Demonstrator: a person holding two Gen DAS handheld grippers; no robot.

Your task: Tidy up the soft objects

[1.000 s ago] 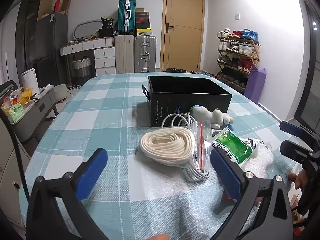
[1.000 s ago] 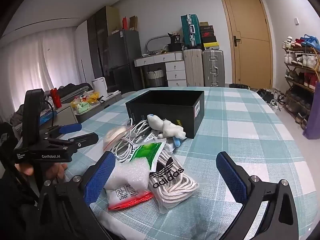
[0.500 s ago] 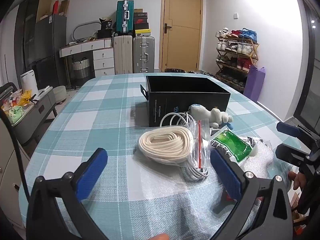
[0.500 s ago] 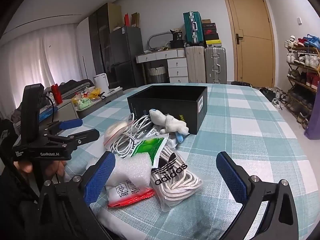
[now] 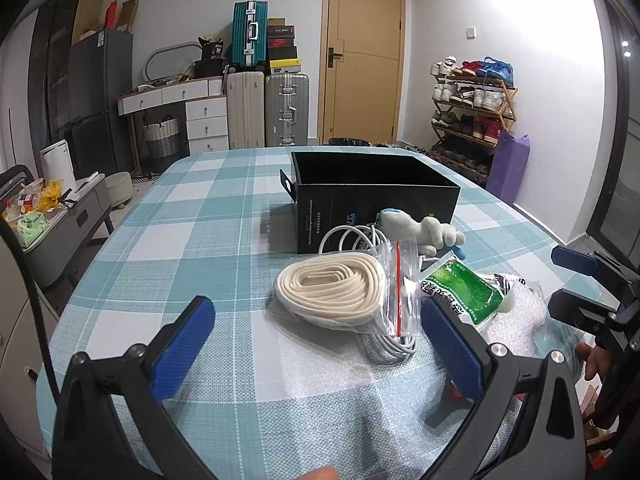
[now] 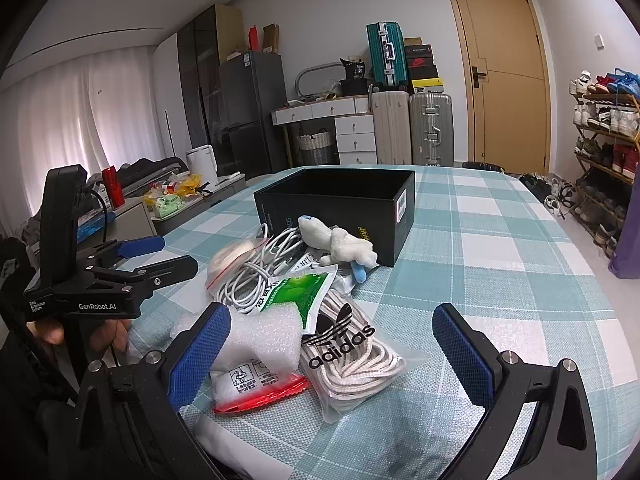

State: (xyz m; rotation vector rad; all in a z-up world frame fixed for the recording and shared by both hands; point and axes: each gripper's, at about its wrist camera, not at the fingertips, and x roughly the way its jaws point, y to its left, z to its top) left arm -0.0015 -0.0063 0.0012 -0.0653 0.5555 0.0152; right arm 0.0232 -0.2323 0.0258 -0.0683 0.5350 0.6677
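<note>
A heap of soft things lies on the checked tablecloth [image 5: 200, 240], just in front of the open black box [image 5: 376, 196]. Nearest the box, a white plush toy [image 6: 340, 240] with a blue tip rests on a tangle of white cable [image 6: 256, 272]. To the left of it, a coil of cream strap [image 5: 332, 292] sits in a clear zip bag. A green-printed packet [image 6: 300, 292] overlaps a piece of white foam wrap [image 6: 268, 336] and a clear bag of striped rope marked adidas [image 6: 352, 356]; a red-edged pouch [image 6: 256, 392] lies under the foam (its print is too small to read).

The left gripper [image 5: 316, 344] hangs above the cloth before the strap, jaws wide apart, holding nothing. The right gripper [image 6: 332, 348] hangs over the foam and the rope bag, jaws likewise spread and empty.
</note>
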